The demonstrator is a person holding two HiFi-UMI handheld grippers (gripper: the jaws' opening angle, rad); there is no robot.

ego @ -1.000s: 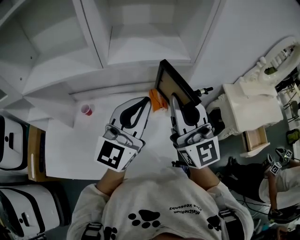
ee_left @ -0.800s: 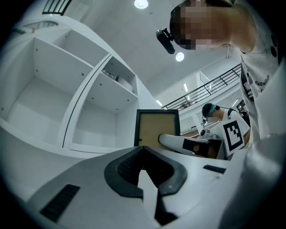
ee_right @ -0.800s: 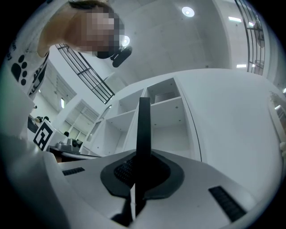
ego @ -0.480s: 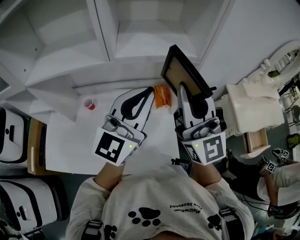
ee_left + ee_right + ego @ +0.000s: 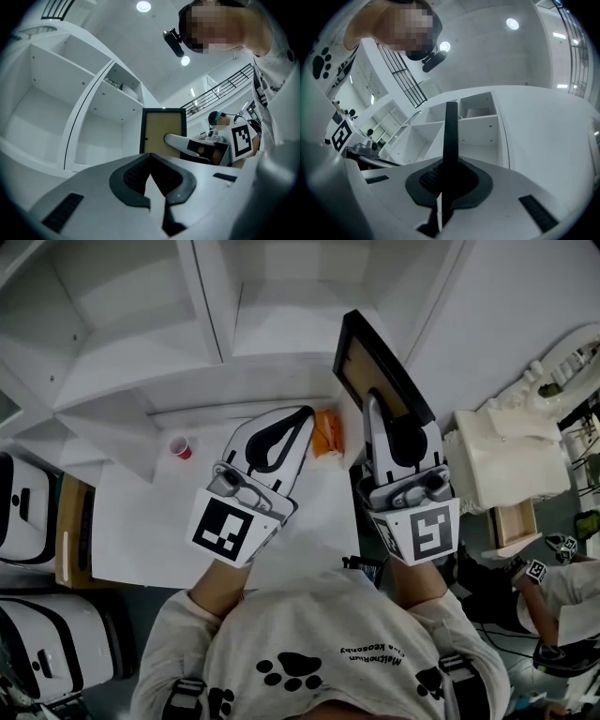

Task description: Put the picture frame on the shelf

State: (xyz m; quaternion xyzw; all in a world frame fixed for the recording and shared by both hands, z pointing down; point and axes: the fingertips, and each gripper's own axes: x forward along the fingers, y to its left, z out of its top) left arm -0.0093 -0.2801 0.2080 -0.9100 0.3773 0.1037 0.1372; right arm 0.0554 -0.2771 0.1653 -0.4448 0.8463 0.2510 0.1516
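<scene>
Right gripper: clenched on the lower edge of the picture frame. The frame hangs in the air just in front of the shelf, before its right-of-centre compartment.

Left gripper: jaws together, nothing between them, beside the frame and apart from it.

Right gripper view: frame edge-on only, a thin dark bar rising across the shelf's compartments. Left gripper view: the frame's tan panel and black border, upright.

Head view alone shows the table below the shelf, with an orange thing and a red cup on it near the shelf's foot.

Writing: square black-and-white markers on both gripper cubes. My shirt has paw prints and a line of print, upside down and too small to read.

The shelf's compartments face me open. An upright divider stands just left of the frame, and a plain white wall lies to its right.
</scene>
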